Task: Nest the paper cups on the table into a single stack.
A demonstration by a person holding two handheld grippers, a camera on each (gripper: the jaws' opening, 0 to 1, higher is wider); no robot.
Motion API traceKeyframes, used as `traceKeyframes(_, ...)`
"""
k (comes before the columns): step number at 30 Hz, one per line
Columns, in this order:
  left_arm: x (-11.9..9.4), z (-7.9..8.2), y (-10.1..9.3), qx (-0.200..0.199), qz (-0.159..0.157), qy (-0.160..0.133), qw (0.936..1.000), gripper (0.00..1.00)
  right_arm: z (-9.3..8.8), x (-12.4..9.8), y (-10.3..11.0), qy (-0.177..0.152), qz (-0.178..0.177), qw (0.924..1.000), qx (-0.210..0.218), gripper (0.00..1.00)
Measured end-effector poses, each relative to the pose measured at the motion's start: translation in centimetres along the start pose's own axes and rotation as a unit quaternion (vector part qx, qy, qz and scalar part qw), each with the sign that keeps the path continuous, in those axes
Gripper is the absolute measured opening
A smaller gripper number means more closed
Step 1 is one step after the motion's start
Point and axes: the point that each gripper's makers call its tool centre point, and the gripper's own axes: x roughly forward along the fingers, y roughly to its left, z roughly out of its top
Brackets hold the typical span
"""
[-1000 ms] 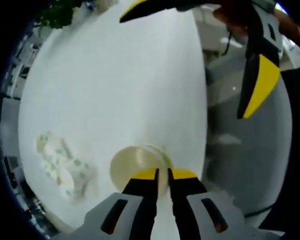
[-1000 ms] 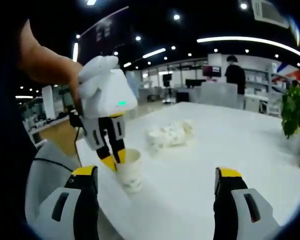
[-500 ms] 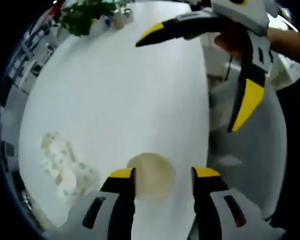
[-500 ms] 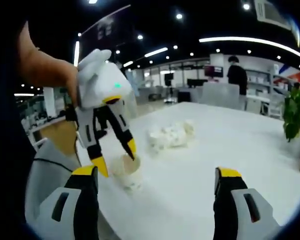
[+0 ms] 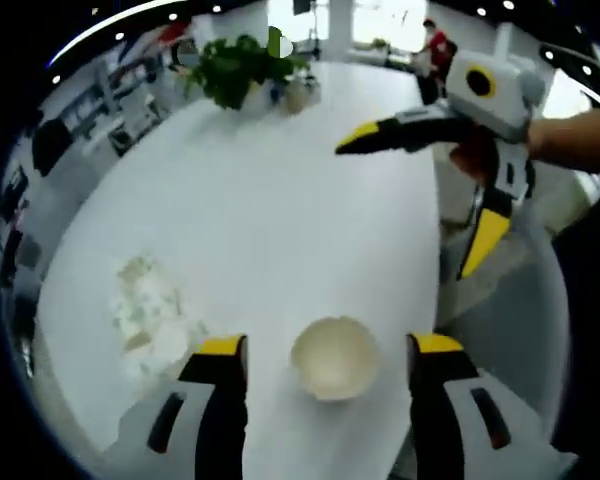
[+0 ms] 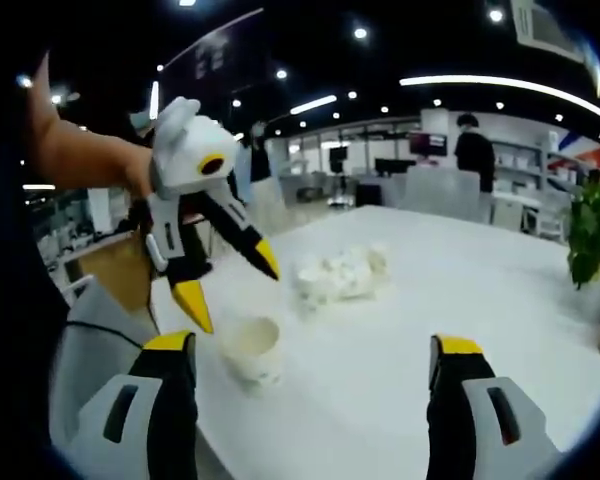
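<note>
Left tool [image 5: 325, 345] wide open, clear above cup [image 5: 334, 357] | right tool [image 6: 315, 345] open, empty

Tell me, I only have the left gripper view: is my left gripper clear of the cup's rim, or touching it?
Observer: Clear. In the right gripper view the left gripper hangs above the paper cup, jaws spread, with a gap between its tips and the rim.
Operator: Is the cup upright?
Observer: Yes. From the side it stands upright on the table, mouth up, near the table's edge.
Operator: And the pale heap I see to one side?
Observer: In the right gripper view the crumpled white pile lies apart from the cup, farther along the table. I cannot tell whether it holds more cups.
Operator: Right gripper's state?
Observer: Its own view shows the right gripper open and holding nothing.
</note>
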Motion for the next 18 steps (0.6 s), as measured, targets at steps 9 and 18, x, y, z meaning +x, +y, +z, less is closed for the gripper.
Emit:
traceKeyframes(9,-2.5,-1.0,3.0,-0.076,0.068,-0.122,0.9873,0.86,0.2,-0.2,-0.6,0.000,-0.012,0.9999,-0.002,0.98)
traceKeyframes(18,-5.5,-3.9,5.6,-0.119,0.135,-0.203,0.9626,0.95,-0.3,-0.5,-0.7,0.007,-0.017,0.9998,-0.006,1.00)
